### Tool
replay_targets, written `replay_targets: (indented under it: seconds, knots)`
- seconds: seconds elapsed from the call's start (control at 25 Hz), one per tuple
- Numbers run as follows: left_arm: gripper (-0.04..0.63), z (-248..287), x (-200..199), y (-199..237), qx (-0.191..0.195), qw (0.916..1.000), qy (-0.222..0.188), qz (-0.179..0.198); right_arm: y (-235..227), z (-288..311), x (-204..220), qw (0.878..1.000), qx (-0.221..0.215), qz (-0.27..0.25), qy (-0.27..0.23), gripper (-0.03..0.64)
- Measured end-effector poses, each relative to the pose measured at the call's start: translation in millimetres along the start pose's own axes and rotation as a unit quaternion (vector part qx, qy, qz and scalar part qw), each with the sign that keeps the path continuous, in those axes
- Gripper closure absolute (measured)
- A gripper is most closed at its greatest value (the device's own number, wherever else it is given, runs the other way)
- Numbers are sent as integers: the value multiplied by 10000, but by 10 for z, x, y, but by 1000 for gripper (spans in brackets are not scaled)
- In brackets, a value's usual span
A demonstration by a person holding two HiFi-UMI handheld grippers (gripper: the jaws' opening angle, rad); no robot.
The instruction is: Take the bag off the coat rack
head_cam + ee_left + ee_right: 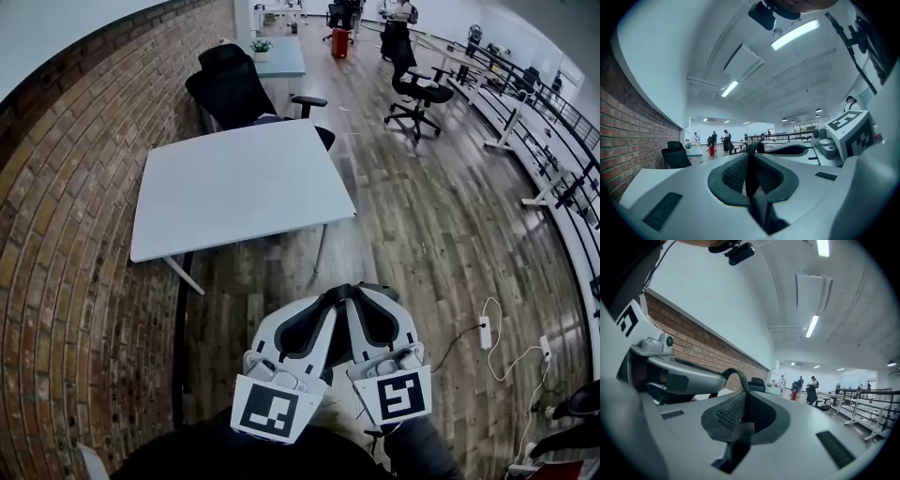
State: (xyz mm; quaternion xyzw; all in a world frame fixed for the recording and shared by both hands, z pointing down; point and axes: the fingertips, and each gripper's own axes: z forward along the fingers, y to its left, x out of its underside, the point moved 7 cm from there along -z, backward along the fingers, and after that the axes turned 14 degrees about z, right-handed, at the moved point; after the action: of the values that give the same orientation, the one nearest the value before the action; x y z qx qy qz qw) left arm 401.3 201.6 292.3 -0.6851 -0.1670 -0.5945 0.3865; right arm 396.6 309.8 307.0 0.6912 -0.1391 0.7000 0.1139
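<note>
No bag and no coat rack appear in any view. In the head view both grippers are held close to my body, side by side over the wooden floor, jaws pointing away from me. My left gripper [330, 298] has its jaws together with nothing between them; its own view shows the dark pads [736, 174] meeting along a thin slit at the left gripper [751, 161]. My right gripper [362, 294] is likewise shut and empty, as seen in its own view at the right gripper [740, 401]. Their tips nearly touch each other.
A white table [234, 183] stands ahead of me by the brick wall [66, 281], with a black office chair [230, 86] behind it. A power strip with white cables [485, 333] lies on the floor at the right. More chairs [419, 92] and desks stand farther back.
</note>
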Motion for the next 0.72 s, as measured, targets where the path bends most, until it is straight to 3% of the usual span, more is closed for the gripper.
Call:
replay_targets:
  seconds: [0.2,0.72]
  knots:
    - [552,423,54,113,-75,9995,169,273,-363,324,7,9997,-252,28,-28,592]
    - [552,1333,-3,521,-1012,9938,443,150,-1089,1164,-196,9935,-1092,259,-216,592]
